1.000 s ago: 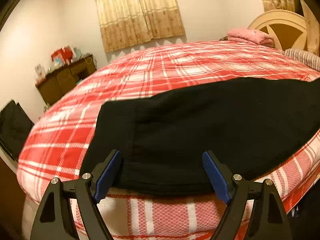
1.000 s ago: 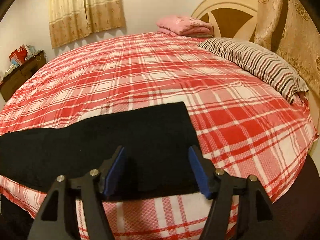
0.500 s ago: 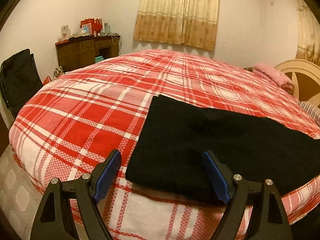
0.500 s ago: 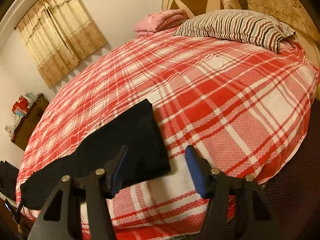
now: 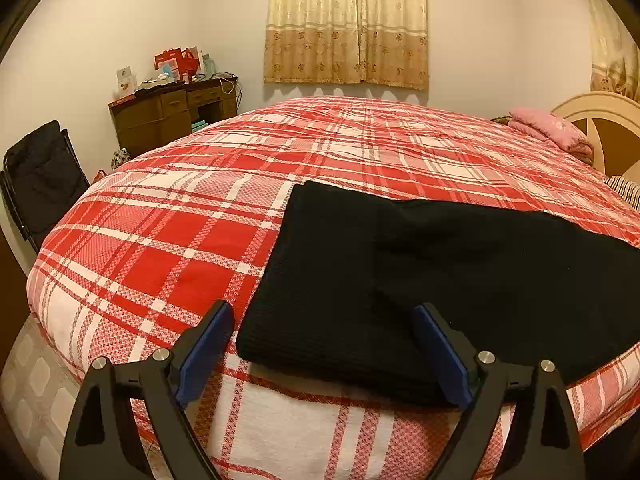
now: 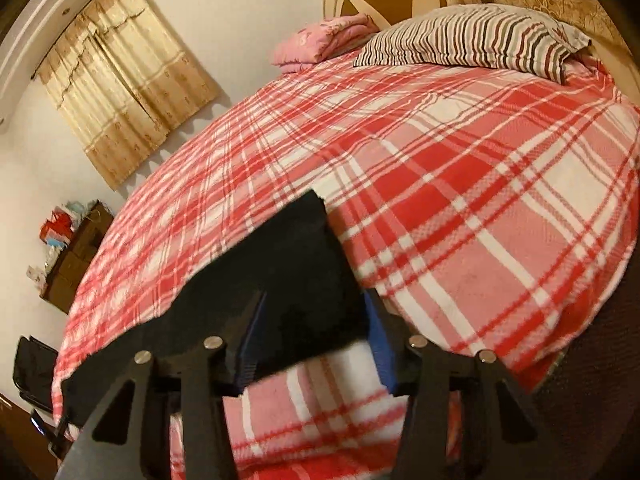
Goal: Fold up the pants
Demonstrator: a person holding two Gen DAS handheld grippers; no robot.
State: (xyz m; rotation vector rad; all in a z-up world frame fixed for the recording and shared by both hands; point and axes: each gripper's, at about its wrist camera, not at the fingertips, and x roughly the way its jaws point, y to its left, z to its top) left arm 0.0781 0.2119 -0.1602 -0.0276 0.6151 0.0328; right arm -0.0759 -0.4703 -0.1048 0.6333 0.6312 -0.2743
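Observation:
Black pants (image 5: pixel 420 272) lie flat and folded lengthwise along the near edge of a bed with a red plaid cover (image 5: pixel 192 240). In the left wrist view my left gripper (image 5: pixel 324 344) is open, its blue-padded jaws straddling the pants' near left corner, just above the cloth. In the right wrist view the pants (image 6: pixel 280 280) show their right end; my right gripper (image 6: pixel 312 340) is open, jaws either side of that end's near edge. The view is tilted and slightly blurred. Neither gripper holds cloth.
A striped pillow (image 6: pixel 480 40) and a folded pink blanket (image 6: pixel 320 42) lie by the cream headboard (image 5: pixel 600 128). A wooden dresser (image 5: pixel 172 116) and a black chair (image 5: pixel 40 176) stand left of the bed. Curtains (image 5: pixel 346 24) hang on the far wall.
Both grippers stayed open. The left one swung left to the pants' left end. The right one rolled and moved to the pants' right end.

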